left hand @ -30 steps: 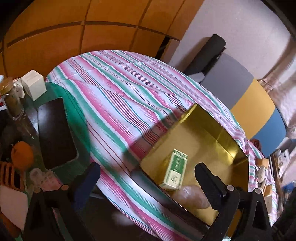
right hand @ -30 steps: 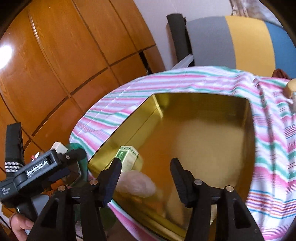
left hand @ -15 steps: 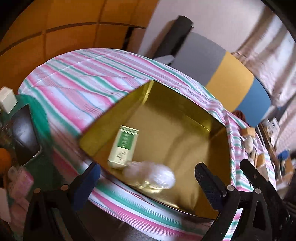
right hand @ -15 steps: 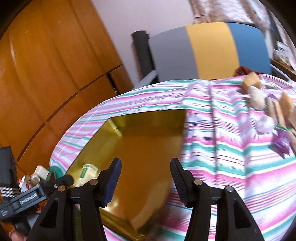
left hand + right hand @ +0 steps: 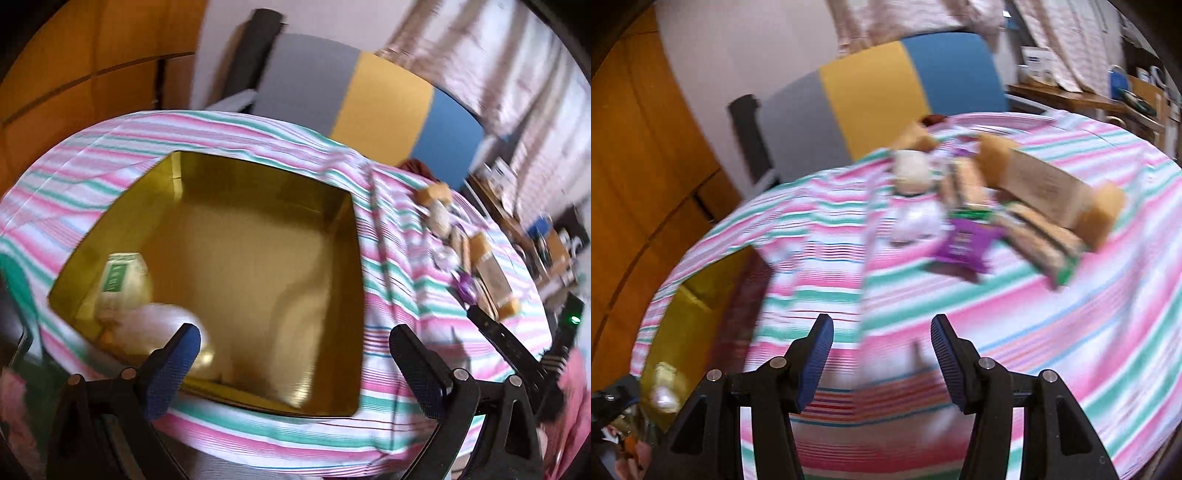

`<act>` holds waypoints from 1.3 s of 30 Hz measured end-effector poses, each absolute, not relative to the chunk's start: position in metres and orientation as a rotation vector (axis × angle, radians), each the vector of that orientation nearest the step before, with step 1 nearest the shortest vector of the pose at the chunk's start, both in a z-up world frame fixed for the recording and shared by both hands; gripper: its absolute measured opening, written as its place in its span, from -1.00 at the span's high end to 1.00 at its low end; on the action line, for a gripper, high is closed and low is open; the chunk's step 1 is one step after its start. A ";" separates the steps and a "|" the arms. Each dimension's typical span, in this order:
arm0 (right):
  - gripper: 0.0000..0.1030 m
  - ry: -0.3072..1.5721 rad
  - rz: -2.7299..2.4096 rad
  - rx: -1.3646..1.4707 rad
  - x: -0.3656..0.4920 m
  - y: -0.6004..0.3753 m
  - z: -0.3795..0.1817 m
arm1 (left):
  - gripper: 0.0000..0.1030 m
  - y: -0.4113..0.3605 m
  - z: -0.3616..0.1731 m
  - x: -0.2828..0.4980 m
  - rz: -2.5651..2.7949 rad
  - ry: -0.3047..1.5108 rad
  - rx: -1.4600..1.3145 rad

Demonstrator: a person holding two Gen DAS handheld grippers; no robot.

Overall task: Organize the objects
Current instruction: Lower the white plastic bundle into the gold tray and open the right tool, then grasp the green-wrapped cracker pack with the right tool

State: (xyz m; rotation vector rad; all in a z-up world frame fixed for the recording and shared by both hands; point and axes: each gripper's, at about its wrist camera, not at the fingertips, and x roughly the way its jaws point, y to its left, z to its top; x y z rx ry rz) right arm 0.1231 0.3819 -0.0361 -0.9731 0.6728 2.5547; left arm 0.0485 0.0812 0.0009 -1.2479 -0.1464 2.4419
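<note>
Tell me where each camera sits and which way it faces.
Left wrist: rides the left gripper, looks down into the gold tray; its own open fingers and the right gripper's finger at right show.
Right wrist: rides the right gripper, faces the snack pile, purple packet nearest; open fingers show.
Shared: striped cloth, tray, snacks.

The left gripper (image 5: 295, 362) was held with its two fingers (image 5: 173, 369) spread wide apart and nothing between them. The black fingers carried blue ribbed pads on their inner faces and pointed forward and down. The right gripper (image 5: 882, 354) likewise had its fingers (image 5: 816, 354) parted, with nothing gripped. In the left wrist view, the right gripper's dark body showed at the far right edge, a small green light lit on it.
</note>
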 end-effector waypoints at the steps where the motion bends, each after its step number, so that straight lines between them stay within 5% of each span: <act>1: -0.08 0.666 2.537 -0.978 0.127 0.389 -0.040 | -1.00 0.090 0.002 0.050 2.423 -0.120 -1.242; 9: -0.09 0.552 2.429 -0.981 0.136 0.461 -0.050 | -1.00 0.150 0.004 0.071 2.294 0.080 -1.198; 27: -0.16 0.533 2.419 -1.094 0.095 0.528 -0.076 | -1.00 0.182 -0.008 0.081 2.201 0.155 -1.261; 30: 0.06 0.491 2.436 -1.075 0.097 0.519 -0.078 | -1.00 0.189 -0.008 0.082 2.190 0.170 -1.255; 39: 0.06 0.534 2.453 -0.990 0.118 0.505 -0.080 | -1.00 0.225 -0.011 0.071 2.166 0.211 -1.224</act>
